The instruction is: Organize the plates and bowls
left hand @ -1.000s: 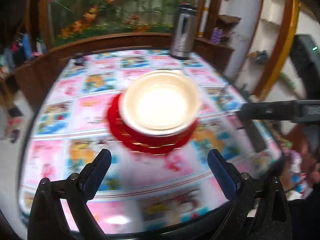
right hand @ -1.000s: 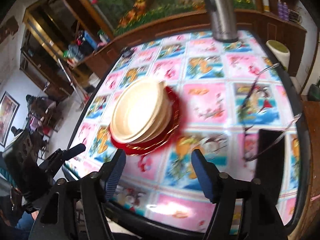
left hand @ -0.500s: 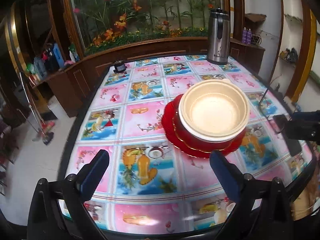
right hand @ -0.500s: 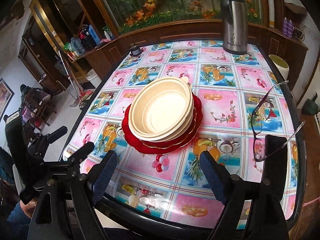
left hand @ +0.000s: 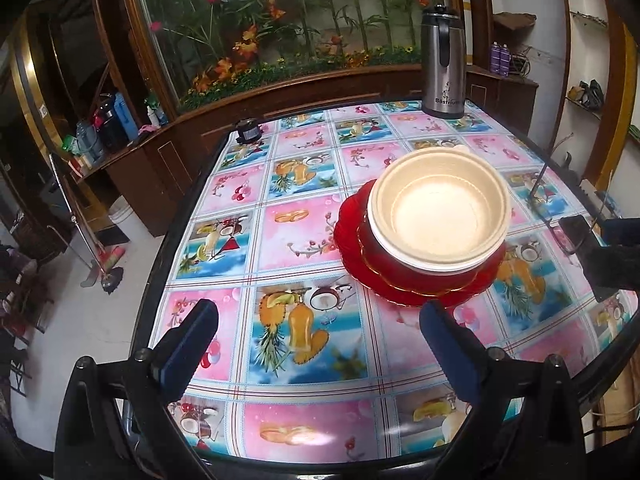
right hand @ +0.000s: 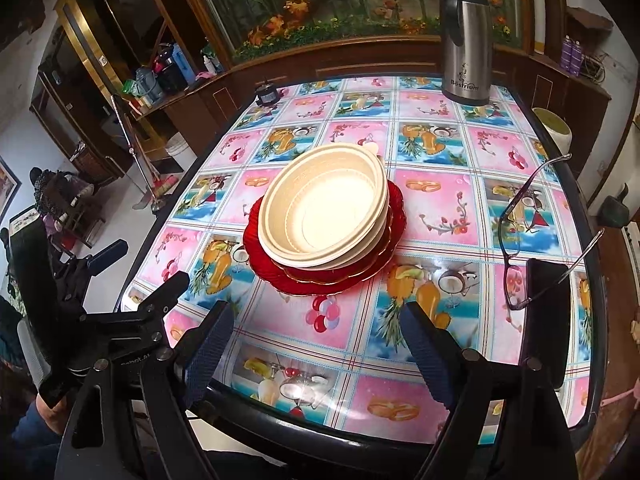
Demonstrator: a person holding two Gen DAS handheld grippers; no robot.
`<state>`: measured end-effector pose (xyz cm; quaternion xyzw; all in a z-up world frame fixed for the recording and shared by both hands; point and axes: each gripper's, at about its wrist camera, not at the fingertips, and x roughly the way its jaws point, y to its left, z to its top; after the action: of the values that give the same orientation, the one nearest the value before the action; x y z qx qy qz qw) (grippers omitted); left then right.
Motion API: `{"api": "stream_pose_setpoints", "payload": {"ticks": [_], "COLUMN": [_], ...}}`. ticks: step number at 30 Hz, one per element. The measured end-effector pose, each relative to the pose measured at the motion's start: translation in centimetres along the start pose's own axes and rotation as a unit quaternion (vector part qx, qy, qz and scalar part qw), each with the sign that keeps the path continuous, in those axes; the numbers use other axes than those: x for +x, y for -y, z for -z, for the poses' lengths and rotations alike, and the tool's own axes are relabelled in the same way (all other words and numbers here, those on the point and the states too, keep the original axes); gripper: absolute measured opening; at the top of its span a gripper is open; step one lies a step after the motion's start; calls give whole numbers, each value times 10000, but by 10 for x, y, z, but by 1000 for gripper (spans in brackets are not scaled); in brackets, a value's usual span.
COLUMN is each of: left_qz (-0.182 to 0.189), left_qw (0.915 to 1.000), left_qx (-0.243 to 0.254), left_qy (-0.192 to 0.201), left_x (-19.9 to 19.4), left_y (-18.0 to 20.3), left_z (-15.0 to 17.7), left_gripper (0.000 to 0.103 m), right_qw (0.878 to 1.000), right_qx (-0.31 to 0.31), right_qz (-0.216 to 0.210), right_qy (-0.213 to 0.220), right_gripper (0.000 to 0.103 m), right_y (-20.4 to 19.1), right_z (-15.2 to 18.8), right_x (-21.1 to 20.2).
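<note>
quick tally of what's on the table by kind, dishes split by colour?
Cream bowls: at least 2, nested; exact count unclear
Red dishes: at least 2 stacked
Steel flask: 1
Eyeglasses: 1
Phone: 1
Small black object: 1
Total: at least 8

Cream bowls sit nested upright, tilted slightly, inside a red bowl with a gold rim, which stands on a scalloped red plate mid-table.
</note>
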<state>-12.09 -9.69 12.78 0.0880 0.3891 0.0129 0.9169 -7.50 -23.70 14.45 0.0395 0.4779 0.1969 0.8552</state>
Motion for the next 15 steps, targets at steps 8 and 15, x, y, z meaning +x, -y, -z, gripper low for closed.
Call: {"api": "stream_pose_setpoints", "payload": {"ticks": [8, 15], "left_qz": [-98, -431], "left_qw": [9999, 9988], "left_qx": [12, 235], "left_qy": [-74, -22], "left_x": [-1, -5], "left_y": [0, 6], "left_z": [-2, -2], "left_gripper": [101, 101], "right_qw": [9999, 9998], "right_qx": [-13, -68], "right_qz": [-91, -191], "right_qy": [-48, -57], "right_gripper": [88, 88], "right_y": [0, -2], "right_z": [0, -3], "right_x": [5, 10]}}
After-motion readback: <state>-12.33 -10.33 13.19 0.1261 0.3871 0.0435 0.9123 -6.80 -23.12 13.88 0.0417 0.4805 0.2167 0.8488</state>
